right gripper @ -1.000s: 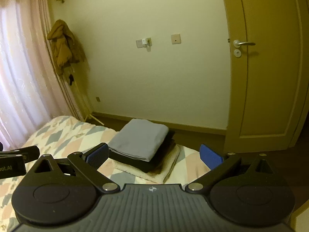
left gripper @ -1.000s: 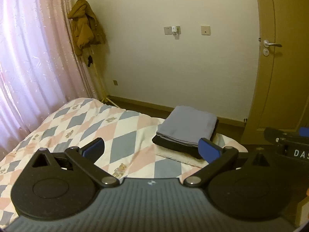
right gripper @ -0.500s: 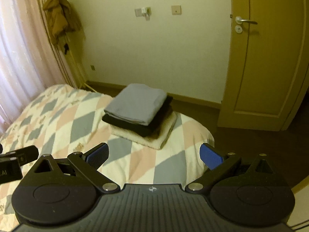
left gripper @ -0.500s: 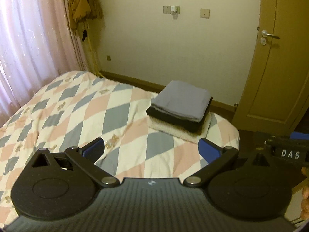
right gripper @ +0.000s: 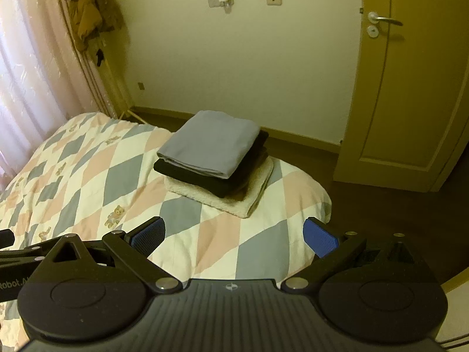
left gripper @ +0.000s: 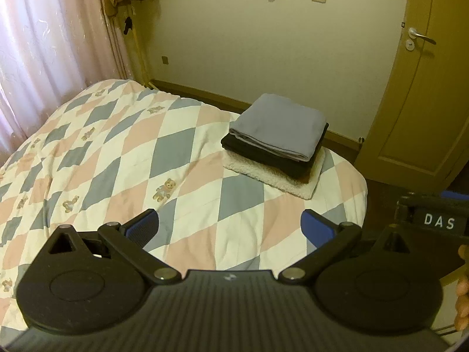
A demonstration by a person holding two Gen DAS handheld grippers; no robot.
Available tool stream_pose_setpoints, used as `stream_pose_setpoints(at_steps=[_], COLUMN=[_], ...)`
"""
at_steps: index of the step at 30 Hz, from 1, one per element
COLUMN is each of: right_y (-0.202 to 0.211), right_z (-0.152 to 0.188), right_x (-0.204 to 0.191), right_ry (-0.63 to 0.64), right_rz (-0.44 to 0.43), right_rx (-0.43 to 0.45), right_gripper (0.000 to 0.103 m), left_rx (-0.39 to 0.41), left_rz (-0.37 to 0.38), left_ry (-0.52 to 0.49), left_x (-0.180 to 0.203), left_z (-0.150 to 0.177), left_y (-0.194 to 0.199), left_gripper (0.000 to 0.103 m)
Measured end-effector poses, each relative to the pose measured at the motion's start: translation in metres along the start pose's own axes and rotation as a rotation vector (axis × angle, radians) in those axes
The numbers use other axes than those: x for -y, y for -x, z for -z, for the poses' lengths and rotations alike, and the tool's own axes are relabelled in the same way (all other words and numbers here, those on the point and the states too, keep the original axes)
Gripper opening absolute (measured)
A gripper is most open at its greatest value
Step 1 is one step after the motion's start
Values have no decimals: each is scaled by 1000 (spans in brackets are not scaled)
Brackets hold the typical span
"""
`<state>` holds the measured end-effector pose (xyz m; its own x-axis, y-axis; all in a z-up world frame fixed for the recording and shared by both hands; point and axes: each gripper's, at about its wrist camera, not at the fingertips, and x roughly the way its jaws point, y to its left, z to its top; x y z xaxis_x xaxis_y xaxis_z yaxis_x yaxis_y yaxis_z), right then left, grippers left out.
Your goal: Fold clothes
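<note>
A stack of folded clothes rests near the bed's far right corner: a grey-blue piece [left gripper: 278, 124] [right gripper: 209, 142] on top, a black one [left gripper: 263, 157] [right gripper: 205, 180] under it, and a cream fleecy one [left gripper: 278, 180] [right gripper: 222, 199] at the bottom. My left gripper [left gripper: 230, 230] is open above the quilt, well short of the stack, nothing between its blue pads. My right gripper [right gripper: 234, 234] is open too, hanging over the bed's right part in front of the stack. Part of the right gripper [left gripper: 433, 220] shows at the right edge of the left wrist view.
The bed's quilt [left gripper: 117, 161] [right gripper: 88, 182] has pink, grey and white diamonds with small bears. Pink curtains [left gripper: 44, 44] hang on the left, a brown jacket [right gripper: 88, 11] in the corner. A closed door [right gripper: 410, 73] stands at the right, with dark floor [right gripper: 381, 199] beside the bed.
Both wrist views have tilted downward, so more of the quilt shows and the stack sits lower in each view. Both grippers stay open.
</note>
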<state>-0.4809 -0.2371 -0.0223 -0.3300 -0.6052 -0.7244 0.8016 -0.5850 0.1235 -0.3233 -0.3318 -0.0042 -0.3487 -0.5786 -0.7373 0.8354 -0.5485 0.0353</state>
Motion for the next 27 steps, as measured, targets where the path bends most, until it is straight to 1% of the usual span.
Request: stream_pose_setpoints(at_steps=[5, 20, 27], right_y=[-21, -106, -134], right_z=[-15, -60, -77], right_x=[2, 25, 34], right_ry=[17, 65, 97], right_rz=[-7, -6, -18], right_rx=[-27, -159, -201], right_gripper=[103, 103, 103], left_rx=[-29, -123, -162], left_rz=[-6, -20, -32], left_ry=[10, 23, 24], left_x=[6, 31, 46], left_z=[-14, -63, -83], left_y=[-22, -103, -134], left_gripper=[102, 102, 102])
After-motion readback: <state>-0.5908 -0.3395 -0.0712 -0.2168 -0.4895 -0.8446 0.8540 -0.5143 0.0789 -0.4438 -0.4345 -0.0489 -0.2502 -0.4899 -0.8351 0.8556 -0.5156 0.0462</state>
